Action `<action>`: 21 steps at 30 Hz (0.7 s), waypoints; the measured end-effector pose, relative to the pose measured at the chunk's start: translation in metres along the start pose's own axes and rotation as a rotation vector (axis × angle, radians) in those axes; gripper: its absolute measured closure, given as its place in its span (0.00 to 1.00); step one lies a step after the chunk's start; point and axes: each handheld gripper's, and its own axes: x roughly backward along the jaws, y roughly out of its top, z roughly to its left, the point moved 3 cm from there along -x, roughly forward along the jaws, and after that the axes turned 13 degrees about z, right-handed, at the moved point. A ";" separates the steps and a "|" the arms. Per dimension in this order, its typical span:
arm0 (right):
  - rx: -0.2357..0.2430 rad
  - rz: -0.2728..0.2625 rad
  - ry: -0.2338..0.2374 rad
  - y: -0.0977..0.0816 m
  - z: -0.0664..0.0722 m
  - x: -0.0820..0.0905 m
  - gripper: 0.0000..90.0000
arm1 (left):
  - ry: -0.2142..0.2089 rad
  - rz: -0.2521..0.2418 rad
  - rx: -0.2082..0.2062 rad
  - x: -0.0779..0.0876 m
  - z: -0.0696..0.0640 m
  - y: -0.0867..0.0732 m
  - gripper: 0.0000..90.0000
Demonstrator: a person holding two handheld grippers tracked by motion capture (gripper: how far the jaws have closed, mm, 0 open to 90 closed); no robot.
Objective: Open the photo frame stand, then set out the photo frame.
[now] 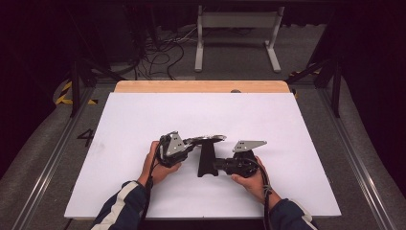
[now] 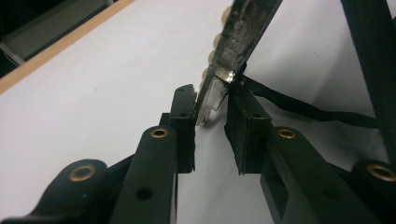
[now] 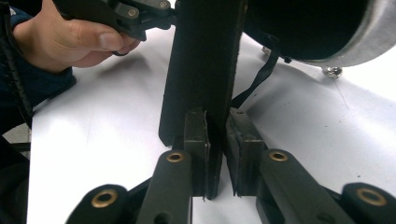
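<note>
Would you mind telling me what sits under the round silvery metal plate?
A black upright stand sits under the silvery plate, on the white table. The join is hidden.

In the high view the strap and the disc are small and dark, so what kind of object they make together cannot be told. The fingertips of the left hand-held gripper are too small there to see the grip. In the left gripper view the metal piece is cut off by the top edge, and its far part is blurred. In the right gripper view the disc is cut off by the top and right edges. The strap hides the surface behind it. The left hand is cut off at the top edge.
</note>
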 end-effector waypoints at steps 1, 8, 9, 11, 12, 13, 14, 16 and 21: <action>0.005 0.002 -0.001 0.000 0.000 0.000 0.91 | -0.009 -0.004 0.006 0.001 0.001 -0.001 0.81; 0.032 0.011 -0.037 -0.001 0.001 0.004 0.91 | -0.027 -0.043 0.009 0.015 0.006 -0.003 0.76; 0.034 0.008 -0.043 -0.002 0.001 0.005 0.91 | -0.032 -0.044 0.014 0.015 0.006 -0.003 0.75; 0.034 0.001 -0.047 -0.002 0.001 0.008 0.90 | -0.033 -0.040 0.003 0.017 0.006 -0.003 0.73; 0.031 -0.006 -0.052 -0.002 0.001 0.011 0.90 | -0.030 -0.036 -0.008 0.017 0.006 -0.003 0.72; 0.031 -0.010 -0.057 -0.003 0.001 0.014 0.89 | -0.023 -0.033 -0.008 0.018 0.006 -0.003 0.72; 0.031 -0.010 -0.057 -0.003 0.001 0.014 0.89 | -0.023 -0.033 -0.008 0.018 0.006 -0.003 0.72; 0.023 -0.029 -0.080 -0.005 0.004 0.023 0.90 | -0.024 -0.034 -0.005 0.020 0.008 -0.003 0.70; 0.036 -0.051 -0.118 -0.007 0.011 0.032 0.95 | -0.043 -0.047 -0.009 0.022 0.010 -0.001 0.65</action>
